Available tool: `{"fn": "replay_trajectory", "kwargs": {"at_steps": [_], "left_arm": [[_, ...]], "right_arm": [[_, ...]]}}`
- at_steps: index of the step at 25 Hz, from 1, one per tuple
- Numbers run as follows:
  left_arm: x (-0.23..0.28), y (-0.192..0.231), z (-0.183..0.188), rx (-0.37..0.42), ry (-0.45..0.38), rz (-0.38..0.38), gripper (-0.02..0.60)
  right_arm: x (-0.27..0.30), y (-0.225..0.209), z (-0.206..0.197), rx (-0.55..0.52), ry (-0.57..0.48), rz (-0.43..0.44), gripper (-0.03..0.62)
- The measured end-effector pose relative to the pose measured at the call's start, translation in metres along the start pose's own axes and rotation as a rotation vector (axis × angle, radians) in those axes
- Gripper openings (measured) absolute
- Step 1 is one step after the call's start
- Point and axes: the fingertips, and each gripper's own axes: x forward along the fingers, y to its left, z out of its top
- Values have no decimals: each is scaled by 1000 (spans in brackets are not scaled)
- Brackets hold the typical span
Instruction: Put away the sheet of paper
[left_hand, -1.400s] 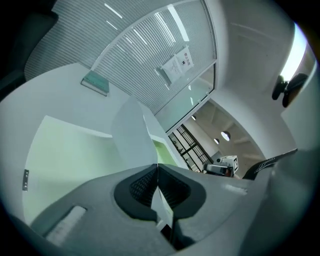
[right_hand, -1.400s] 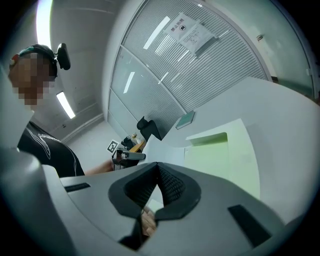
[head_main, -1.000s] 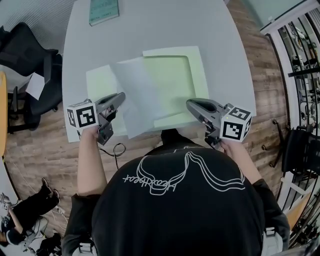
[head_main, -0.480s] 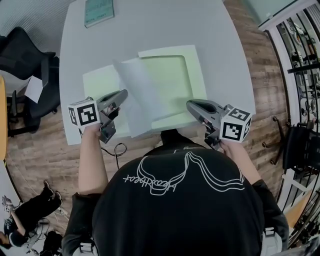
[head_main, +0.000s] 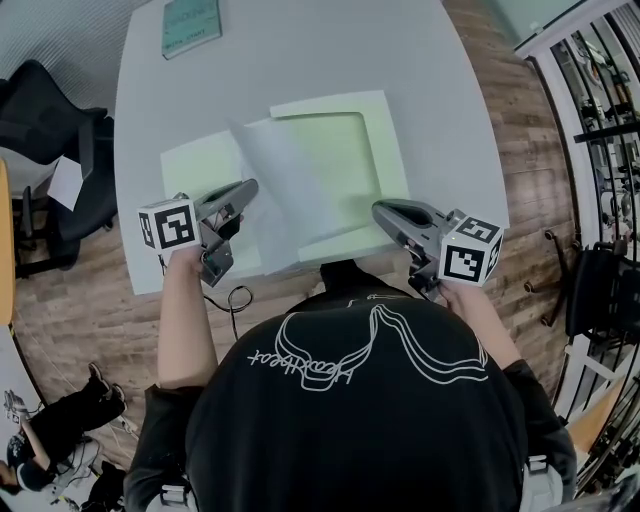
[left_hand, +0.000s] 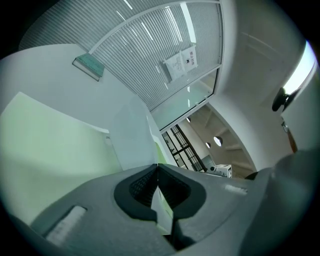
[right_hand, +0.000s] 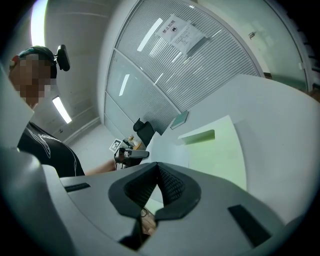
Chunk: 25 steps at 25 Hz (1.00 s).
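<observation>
A white sheet of paper (head_main: 285, 195) stands curled up over an open light-green folder (head_main: 345, 160) on the white table (head_main: 300, 60). My left gripper (head_main: 250, 186) is shut on the sheet's near left edge. In the left gripper view the sheet (left_hand: 132, 135) runs straight into the closed jaws (left_hand: 157, 167). My right gripper (head_main: 378, 207) is shut at the folder's near right corner. A thin pale-green layer shows under its pads (right_hand: 157, 166), and the folder (right_hand: 220, 150) stretches away beyond them. The folder's other leaf (head_main: 200, 165) lies flat at the left.
A teal book (head_main: 190, 25) lies at the table's far left edge. A black chair (head_main: 50, 110) stands left of the table, and a metal rack (head_main: 600, 120) stands to the right. My body is close against the table's near edge.
Hardly anything has changed. The left gripper with the sheet has edged slightly toward the folder. The right gripper has stayed where it was.
</observation>
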Motion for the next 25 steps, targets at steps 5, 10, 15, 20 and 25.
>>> {"fn": "replay_trajectory", "kwargs": {"at_steps": [5, 10, 15, 20, 25], "left_arm": [[8, -4, -1, 10, 28, -12, 11], [13, -13, -1, -9, 40, -49, 11], [19, -10, 1, -29, 25, -50, 11], [29, -2, 2, -98, 4, -50, 11], [41, 8, -2, -164, 1, -48, 11]], "right_arm": [[-5, -7, -2, 17, -5, -14, 9], [-4, -9, -2, 30, -18, -5, 9], [-2, -9, -6, 39, -17, -9, 9], [-5, -10, -7, 44, -12, -17, 9], [-8, -16, -4, 55, -23, -14, 9]]}}
